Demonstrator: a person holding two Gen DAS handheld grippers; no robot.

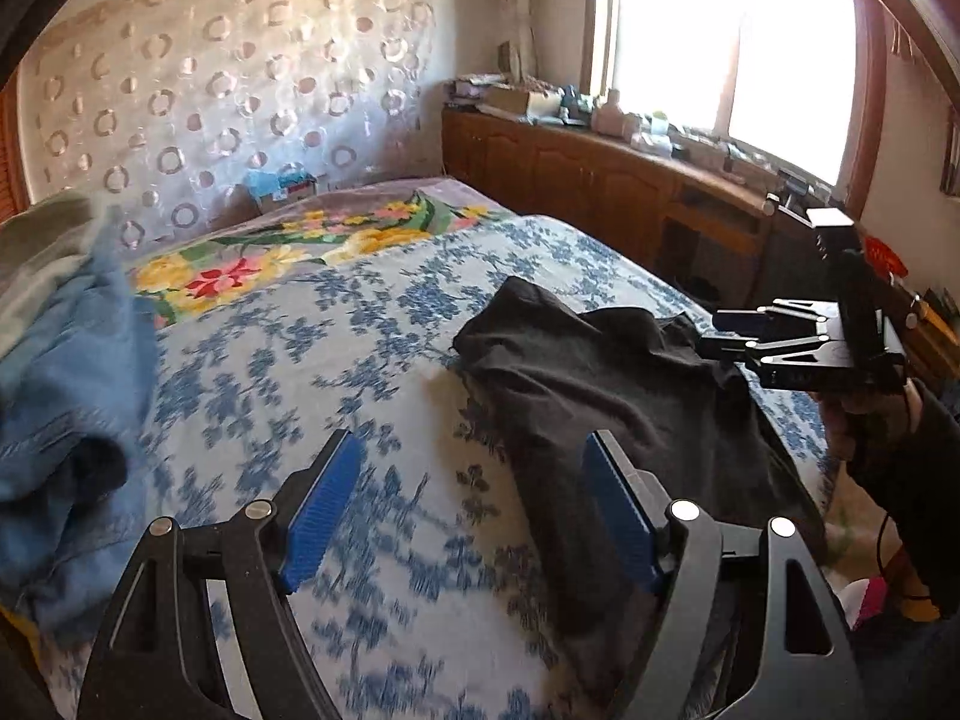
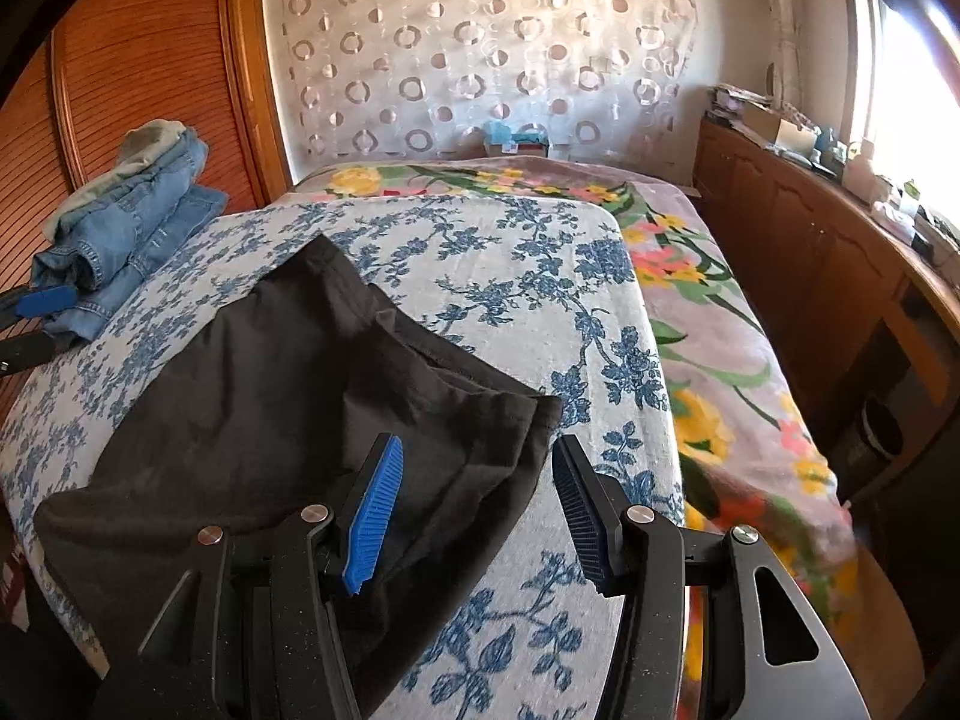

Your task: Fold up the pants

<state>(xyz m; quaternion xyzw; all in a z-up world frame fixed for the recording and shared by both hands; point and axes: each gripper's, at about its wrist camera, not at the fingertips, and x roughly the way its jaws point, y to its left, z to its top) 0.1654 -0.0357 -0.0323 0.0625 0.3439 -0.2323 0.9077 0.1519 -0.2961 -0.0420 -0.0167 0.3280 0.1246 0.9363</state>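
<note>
Dark grey pants [image 1: 600, 372] lie folded over on the blue-flowered bed cover [image 1: 336, 348]. My left gripper [image 1: 471, 444] hovers open over the cover, its right finger just above the pants' near edge and nothing between its pads. In the right wrist view the same pants [image 2: 288, 372] spread from the centre to the lower left. My right gripper [image 2: 474, 441] stands open over their near right corner, its blue pads clear of the cloth. The right gripper [image 1: 717, 333] is also seen from the left wrist view, at the pants' far right edge. The left gripper [image 2: 36, 324] shows at the far left.
A stack of folded blue jeans [image 2: 126, 222] sits at the bed's left side, blurred and close in the left wrist view [image 1: 66, 360]. A flowered blanket [image 2: 708, 312] covers the far and right part of the bed. Wooden cabinets [image 2: 828, 252] with clutter line the window wall. A hand [image 1: 870, 414] holds the right gripper.
</note>
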